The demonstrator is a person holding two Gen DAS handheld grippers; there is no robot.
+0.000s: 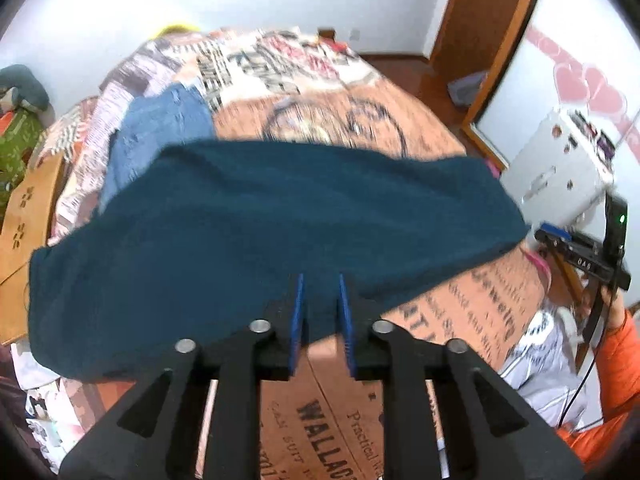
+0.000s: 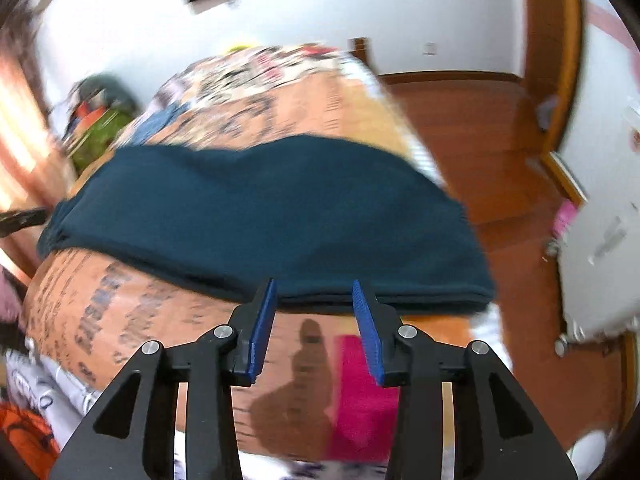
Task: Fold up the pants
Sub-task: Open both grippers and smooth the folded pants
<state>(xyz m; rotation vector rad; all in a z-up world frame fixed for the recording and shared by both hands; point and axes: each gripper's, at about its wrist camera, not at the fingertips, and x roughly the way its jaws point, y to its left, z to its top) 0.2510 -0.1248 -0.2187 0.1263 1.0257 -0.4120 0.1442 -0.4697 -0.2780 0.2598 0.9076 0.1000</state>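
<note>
Dark teal pants [image 1: 280, 208] lie folded in a long band across the printed bedspread [image 1: 460, 312]. My left gripper [image 1: 320, 280] hovers over the band's near edge. Its blue pads [image 1: 298, 300] stand a little apart and nothing is pinched between them, so it is open. In the right wrist view the same pants [image 2: 260, 216] stretch from left to right. My right gripper [image 2: 314, 284] is just short of their near folded edge. It is open, and only bedspread [image 2: 100, 304] shows in the gap between its pads.
Blue jeans [image 1: 160, 128] lie on the bed behind the pants at the left. An orange sleeve [image 1: 616, 340] holds the other device at the right. A white cabinet [image 1: 560, 168] and wooden floor [image 2: 500, 152] lie beyond the bed's right edge. A pink patch [image 2: 360, 392] is near me.
</note>
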